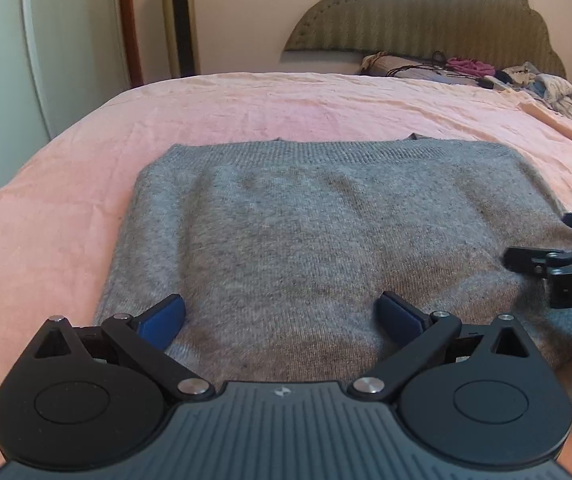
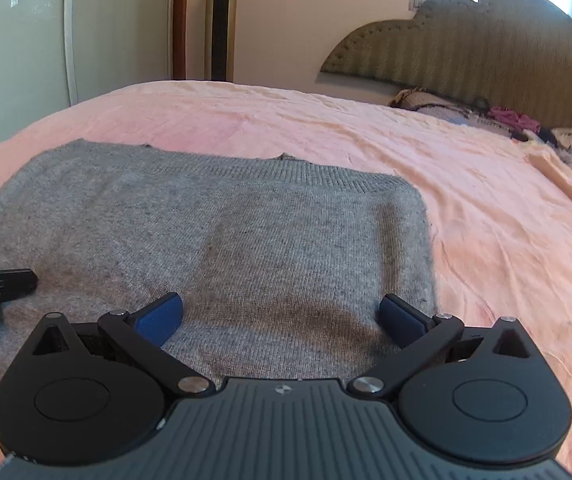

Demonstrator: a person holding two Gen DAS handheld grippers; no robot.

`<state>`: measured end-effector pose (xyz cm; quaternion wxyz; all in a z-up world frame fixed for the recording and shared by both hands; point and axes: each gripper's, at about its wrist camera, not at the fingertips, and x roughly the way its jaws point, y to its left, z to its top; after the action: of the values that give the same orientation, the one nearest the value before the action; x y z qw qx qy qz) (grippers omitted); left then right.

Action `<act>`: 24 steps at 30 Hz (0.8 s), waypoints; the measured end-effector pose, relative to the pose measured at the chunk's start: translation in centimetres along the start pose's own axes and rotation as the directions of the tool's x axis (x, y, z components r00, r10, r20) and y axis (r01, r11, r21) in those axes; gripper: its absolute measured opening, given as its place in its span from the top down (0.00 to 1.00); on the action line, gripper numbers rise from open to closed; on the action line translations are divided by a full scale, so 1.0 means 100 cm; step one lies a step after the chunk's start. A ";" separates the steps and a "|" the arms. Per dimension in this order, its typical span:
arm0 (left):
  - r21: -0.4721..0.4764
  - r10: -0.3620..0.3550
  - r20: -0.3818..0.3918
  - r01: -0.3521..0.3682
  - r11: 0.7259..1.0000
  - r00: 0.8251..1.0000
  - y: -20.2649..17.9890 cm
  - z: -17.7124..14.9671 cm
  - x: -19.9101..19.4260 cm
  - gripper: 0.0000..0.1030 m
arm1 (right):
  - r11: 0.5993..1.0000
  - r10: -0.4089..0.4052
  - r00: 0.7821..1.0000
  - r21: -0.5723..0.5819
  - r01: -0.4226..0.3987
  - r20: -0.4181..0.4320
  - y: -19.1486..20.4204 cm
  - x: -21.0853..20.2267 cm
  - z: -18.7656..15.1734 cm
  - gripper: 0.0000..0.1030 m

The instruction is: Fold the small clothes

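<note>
Lying flat on the pink bed (image 1: 66,160): one grey sweater (image 1: 305,232), squared for folding. I hold left gripper (image 1: 282,316) and right gripper (image 2: 282,316) spread wide over its near hem, nothing pinched, likely poised to lift. Clothes pile (image 1: 545,88) well apart.

Near hem of grey sweater (image 1: 286,248) hidden behind left hand-held gripper (image 1: 280,320)

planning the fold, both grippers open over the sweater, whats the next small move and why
Probably lower both and pinch the near edge: the left gripper and right gripper are open over the flat grey sweater, holding nothing.
</note>
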<state>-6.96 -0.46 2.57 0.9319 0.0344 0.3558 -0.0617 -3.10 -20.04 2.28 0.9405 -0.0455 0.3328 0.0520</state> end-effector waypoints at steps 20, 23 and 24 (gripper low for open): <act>-0.824 -0.131 0.163 0.208 0.527 0.978 0.087 -0.054 -0.044 0.01 | 0.932 0.233 0.971 0.271 -0.240 0.059 -0.053 -0.097 -0.024 0.00; -0.798 -0.033 0.105 0.104 0.594 0.994 0.078 -0.046 -0.040 0.34 | 0.936 0.259 0.964 0.232 -0.266 0.063 -0.045 -0.100 -0.016 0.00; -0.796 0.004 0.080 0.062 0.602 0.997 0.079 -0.045 -0.039 0.48 | 0.935 0.266 0.962 0.227 -0.273 0.063 -0.044 -0.099 -0.012 0.00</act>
<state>-11.69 8.16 2.00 0.8608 -0.3925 0.3120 0.0871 -10.98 -25.18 7.80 0.9284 0.1124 0.3249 0.1414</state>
